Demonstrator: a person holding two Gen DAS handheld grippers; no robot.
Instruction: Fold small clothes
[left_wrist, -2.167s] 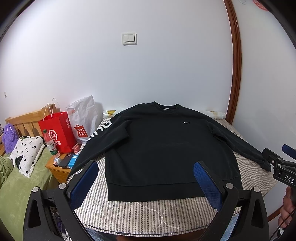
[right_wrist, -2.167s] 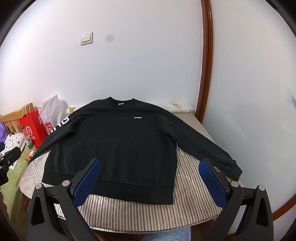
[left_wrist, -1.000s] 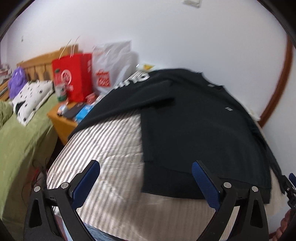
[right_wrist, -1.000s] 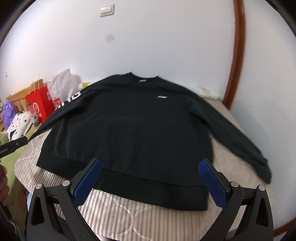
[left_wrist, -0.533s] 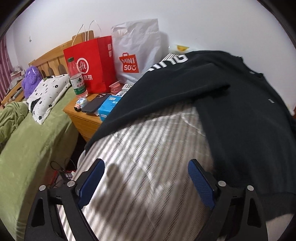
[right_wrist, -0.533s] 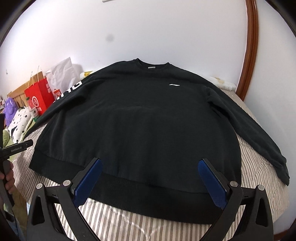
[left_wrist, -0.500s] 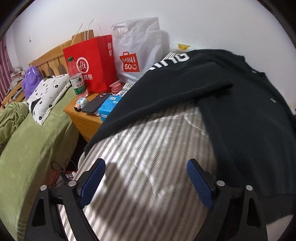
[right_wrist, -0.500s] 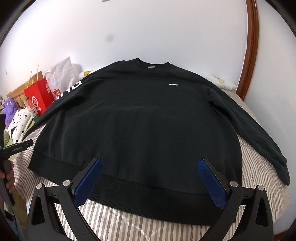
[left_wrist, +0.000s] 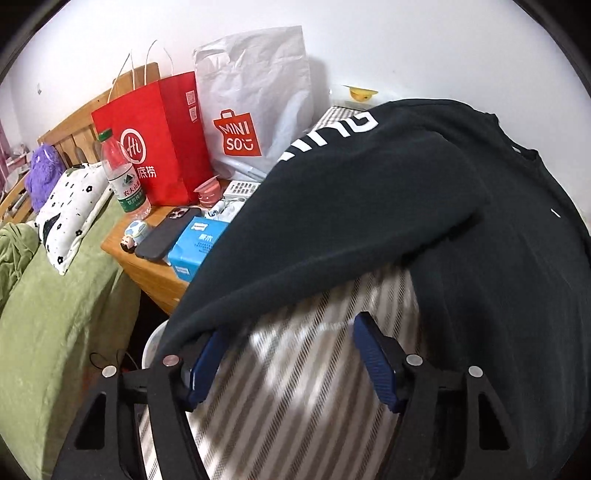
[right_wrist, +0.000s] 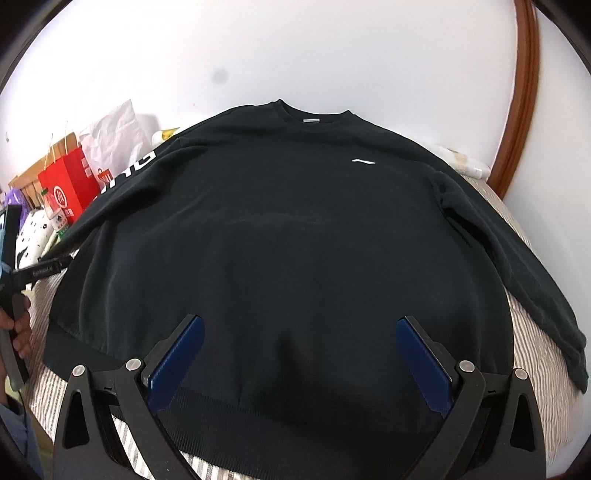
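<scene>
1. Black sweatshirt lies flat, front up, on striped mattress; collar toward wall, hem nearest right gripper.
2. Left gripper sits low at end of the sleeve w/ white lettering; fingers spread wide, cuff draped over the left-hand pad, nothing pinched.
3. Right gripper hovers over lower body of sweatshirt near hem; fingers spread wide, gripping nothing.
4. Other sleeve runs out toward mattress edge.
5. Beside the bed: wooden nightstand w/ red bag, white MINISO bag, water bottle, phone, blue tissue pack.
</scene>
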